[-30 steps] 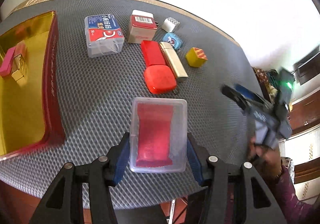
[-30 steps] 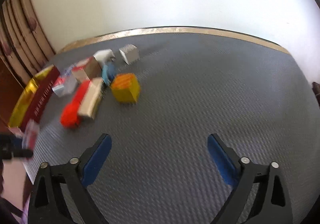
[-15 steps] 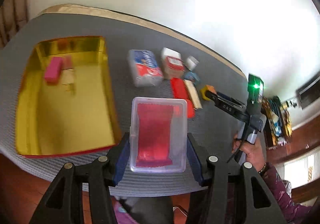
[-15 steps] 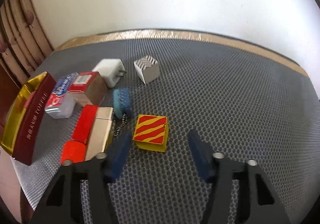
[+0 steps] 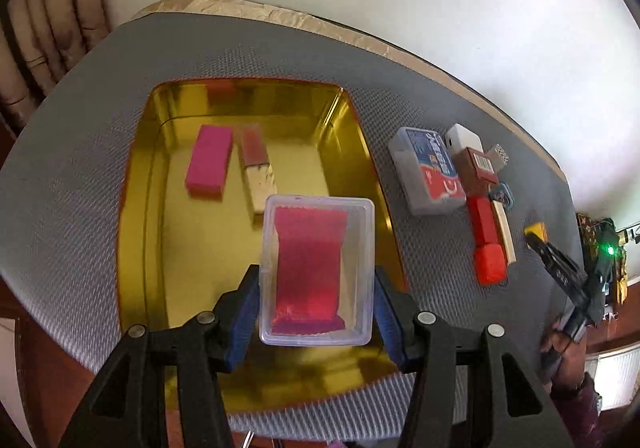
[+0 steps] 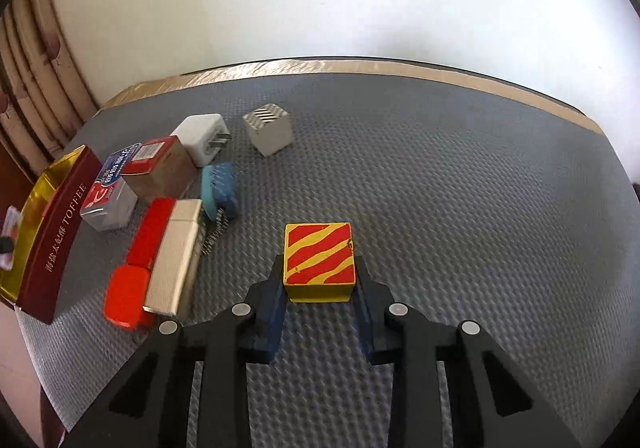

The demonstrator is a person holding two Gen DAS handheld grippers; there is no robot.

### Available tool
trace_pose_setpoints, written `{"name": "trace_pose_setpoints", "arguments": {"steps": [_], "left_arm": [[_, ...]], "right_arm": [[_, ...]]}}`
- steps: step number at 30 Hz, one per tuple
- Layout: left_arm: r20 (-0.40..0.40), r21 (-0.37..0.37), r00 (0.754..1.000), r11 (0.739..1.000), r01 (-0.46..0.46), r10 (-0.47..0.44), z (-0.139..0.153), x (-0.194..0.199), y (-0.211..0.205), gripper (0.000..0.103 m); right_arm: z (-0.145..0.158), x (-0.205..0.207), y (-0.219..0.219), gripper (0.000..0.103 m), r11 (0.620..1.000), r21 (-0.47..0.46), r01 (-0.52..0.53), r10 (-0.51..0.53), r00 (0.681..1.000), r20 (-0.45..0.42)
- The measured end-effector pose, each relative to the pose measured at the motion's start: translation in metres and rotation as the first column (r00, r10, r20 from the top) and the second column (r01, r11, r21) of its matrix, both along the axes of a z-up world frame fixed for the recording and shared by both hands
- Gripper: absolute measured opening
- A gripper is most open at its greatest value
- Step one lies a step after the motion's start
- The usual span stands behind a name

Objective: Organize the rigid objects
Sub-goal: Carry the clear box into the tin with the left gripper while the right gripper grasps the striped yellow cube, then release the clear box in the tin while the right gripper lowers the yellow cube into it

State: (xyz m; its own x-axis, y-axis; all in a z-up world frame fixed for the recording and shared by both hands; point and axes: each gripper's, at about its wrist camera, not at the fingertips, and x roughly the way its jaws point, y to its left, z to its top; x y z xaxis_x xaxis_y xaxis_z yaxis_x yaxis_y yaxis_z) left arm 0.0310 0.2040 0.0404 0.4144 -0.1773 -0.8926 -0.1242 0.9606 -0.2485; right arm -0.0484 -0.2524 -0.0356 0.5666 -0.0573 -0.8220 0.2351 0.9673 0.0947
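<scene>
My left gripper (image 5: pixel 316 280) is shut on a clear plastic box (image 5: pixel 316 248) with a red packet inside. It holds the box above the gold tin tray (image 5: pixel 140 208), near the tray's front right part. A pink block (image 5: pixel 209 162) and a beige bar (image 5: pixel 258 176) lie in the tray. My right gripper (image 6: pixel 320 276) is closing its jaws on a yellow cube with red stripes (image 6: pixel 319 254), which stands on the grey mat; both pads touch its sides. The left wrist view shows this cube (image 5: pixel 536 229) at the far right.
Left of the cube lie a silver bar (image 6: pixel 176 252), a red block (image 6: pixel 154 226), an orange-red piece (image 6: pixel 126 300), a blue item (image 6: pixel 219 188), a brown box (image 6: pixel 158 168), a labelled clear box (image 6: pixel 112 188), a white charger (image 6: pixel 200 138) and a grey striped cube (image 6: pixel 269 128).
My left gripper carried the clear box leftward from over the mat to above the tin tray. My right gripper moved up to the striped cube and its jaws closed from wide apart onto it.
</scene>
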Motion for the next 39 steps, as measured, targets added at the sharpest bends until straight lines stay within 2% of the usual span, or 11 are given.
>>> {"name": "trace_pose_setpoints", "arguments": {"steps": [7,13,16,20,22,26,29,32,36,39], "left_arm": [[-0.018,0.079,1.0,0.997,-0.009,0.011,-0.018,0.061,0.0,0.054],[-0.025,0.198,0.999,0.98,-0.017,0.023,-0.03,0.094,-0.005,0.055],[-0.03,0.148,1.0,0.989,0.003,0.001,-0.034,0.103,-0.005,0.055],[-0.028,0.132,1.0,0.991,0.004,0.0,-0.036,0.113,-0.002,0.055],[-0.03,0.122,0.999,0.992,-0.024,0.028,-0.035,0.112,0.003,0.056],[-0.022,0.042,0.999,0.998,-0.042,0.043,-0.034,0.113,0.015,0.057],[-0.002,-0.027,0.997,0.997,-0.074,0.074,-0.025,0.106,0.022,0.057],[0.045,-0.05,0.991,0.991,-0.121,0.123,-0.012,0.084,0.022,0.057],[0.108,-0.072,0.974,0.979,-0.19,0.197,0.007,0.032,0.015,0.057],[0.15,-0.019,0.958,0.97,-0.243,0.243,0.016,-0.003,0.01,0.057]], "right_arm": [[-0.001,-0.01,-0.011,0.028,1.0,0.001,0.025,-0.025,1.0,0.011],[-0.003,-0.001,-0.005,0.028,1.0,0.003,0.021,-0.021,1.0,0.008],[-0.003,-0.001,-0.004,0.028,1.0,-0.003,0.014,-0.014,1.0,0.007],[-0.003,0.0,-0.004,0.028,1.0,-0.001,0.011,-0.011,1.0,0.003],[-0.003,0.0,-0.005,0.028,1.0,0.003,0.011,-0.011,1.0,0.002],[-0.003,0.001,-0.004,0.028,1.0,-0.001,0.012,-0.012,1.0,0.001],[-0.004,0.0,-0.004,0.028,1.0,0.001,0.014,-0.014,1.0,0.002],[-0.004,0.001,-0.004,0.028,1.0,0.002,0.015,-0.015,1.0,0.001],[-0.004,0.001,-0.006,0.028,1.0,0.016,0.018,-0.017,1.0,-0.001],[-0.003,0.001,-0.005,0.028,1.0,0.008,0.015,-0.015,1.0,-0.008]]}}
